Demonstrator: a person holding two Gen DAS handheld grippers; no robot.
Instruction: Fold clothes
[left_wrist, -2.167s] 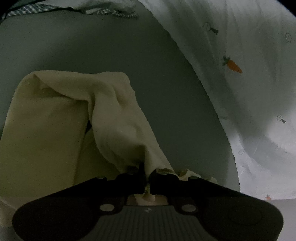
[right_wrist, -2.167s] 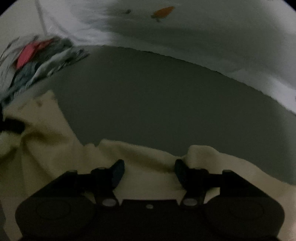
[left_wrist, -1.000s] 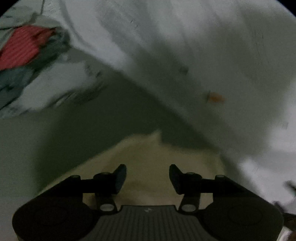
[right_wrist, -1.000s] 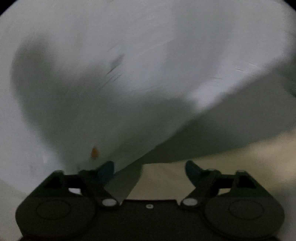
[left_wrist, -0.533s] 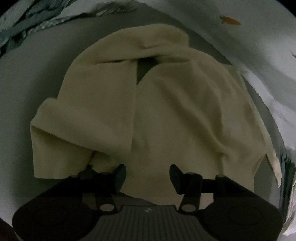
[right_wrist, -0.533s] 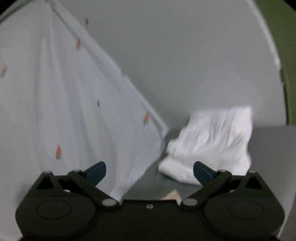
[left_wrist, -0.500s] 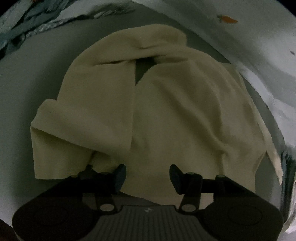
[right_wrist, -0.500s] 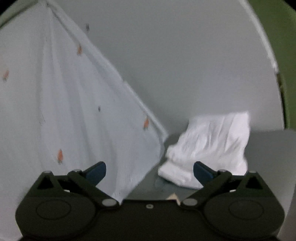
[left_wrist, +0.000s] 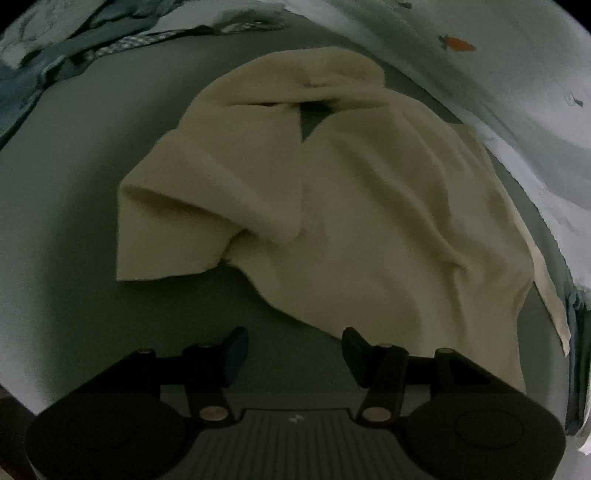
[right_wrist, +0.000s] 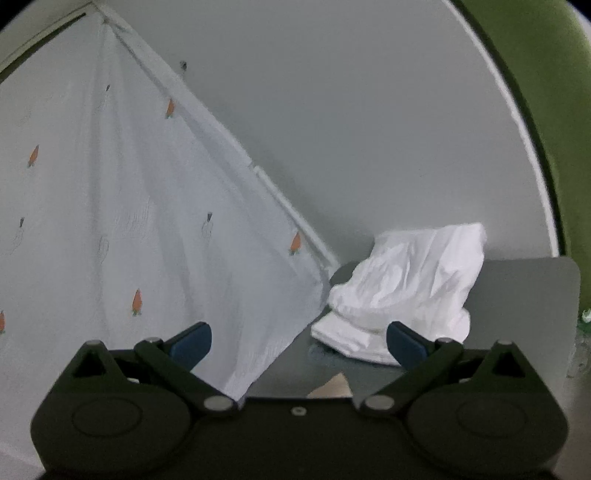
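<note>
A cream garment (left_wrist: 351, 206) lies partly folded on the grey table (left_wrist: 74, 206), its left side turned over onto its middle. My left gripper (left_wrist: 291, 349) is open and empty, just in front of the garment's near edge, not touching it. My right gripper (right_wrist: 299, 341) is open wide and empty, raised and facing away from the cream garment toward a folded white garment (right_wrist: 402, 291) at the table's far right. A small cream corner (right_wrist: 332, 386) shows just below the right gripper.
A white sheet with small carrot prints (right_wrist: 122, 236) hangs along the table's back; it also shows in the left wrist view (left_wrist: 498, 74). A heap of grey-blue clothes (left_wrist: 55, 55) lies at the far left. A green surface (right_wrist: 554, 110) stands at the right.
My left gripper let go of the cream garment, then drew back from it; the garment now lies further ahead. My right gripper swung away toward the white garment and opened wider.
</note>
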